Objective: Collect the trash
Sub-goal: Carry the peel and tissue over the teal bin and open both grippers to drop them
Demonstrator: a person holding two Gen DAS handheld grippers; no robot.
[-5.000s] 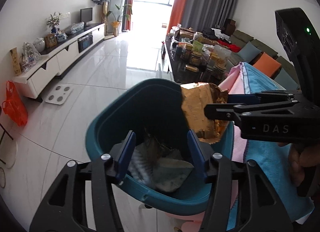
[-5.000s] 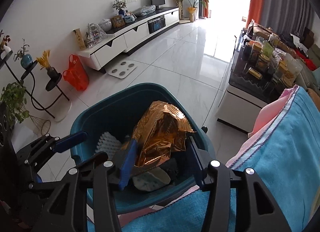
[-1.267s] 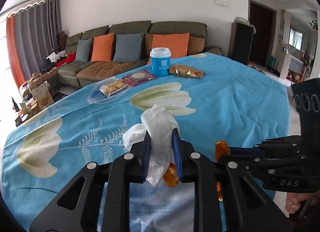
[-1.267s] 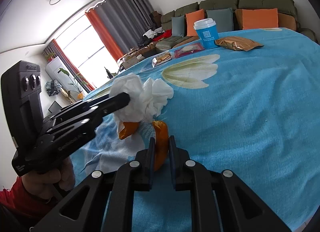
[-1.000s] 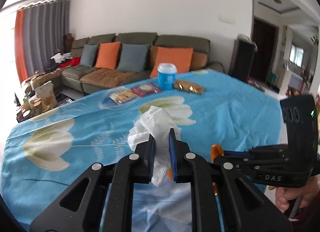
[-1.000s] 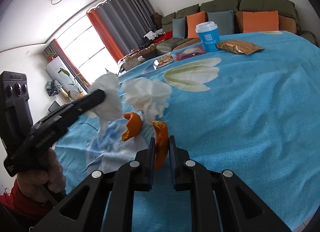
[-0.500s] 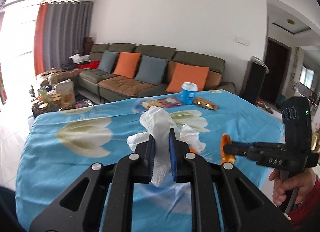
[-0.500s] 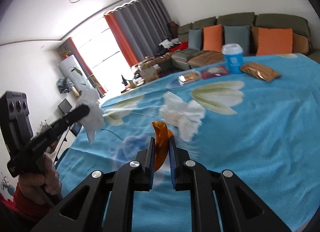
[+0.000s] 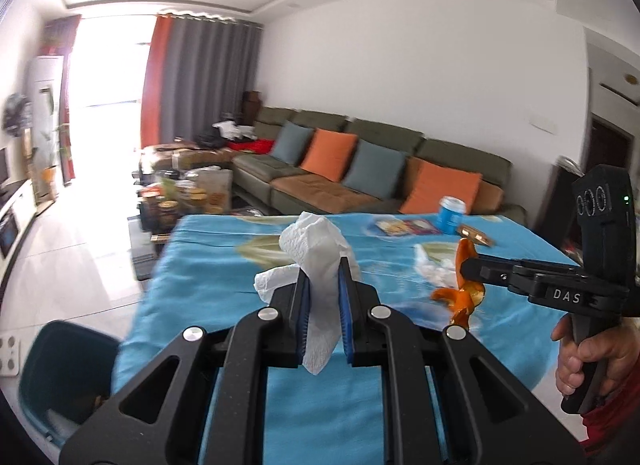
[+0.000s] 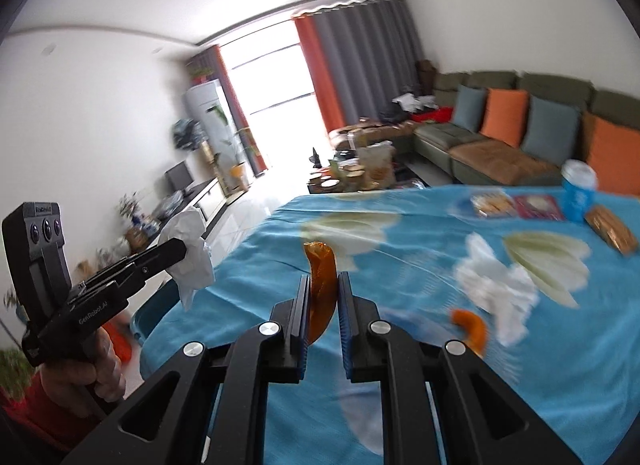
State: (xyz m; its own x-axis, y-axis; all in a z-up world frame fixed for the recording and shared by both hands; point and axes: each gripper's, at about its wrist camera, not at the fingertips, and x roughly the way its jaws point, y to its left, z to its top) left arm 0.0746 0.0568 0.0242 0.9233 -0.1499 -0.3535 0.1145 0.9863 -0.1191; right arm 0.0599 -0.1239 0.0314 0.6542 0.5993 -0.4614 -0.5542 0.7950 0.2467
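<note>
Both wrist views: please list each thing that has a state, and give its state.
left gripper: shut on white tissue, lifted off the table
right gripper: shut on orange peel, lifted
second tissue: crumpled, lying on the blue tablecloth
second peel: lying beside it
blue cup: upright, lid on
teal bin: open, trash inside

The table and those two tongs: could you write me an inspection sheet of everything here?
Surface: table under a blue flowered cloth.
Job's things: white tissue in the left tongs; orange peel in the right tongs; a second tissue and second peel lie on the cloth; teal bin on the floor beside the table.
Clutter: blue cup, snack packets.
Tongs: both shut on their loads, held above the table.
Cables: nothing seen.
Surroundings: sofa with cushions, curtains, bright window.
</note>
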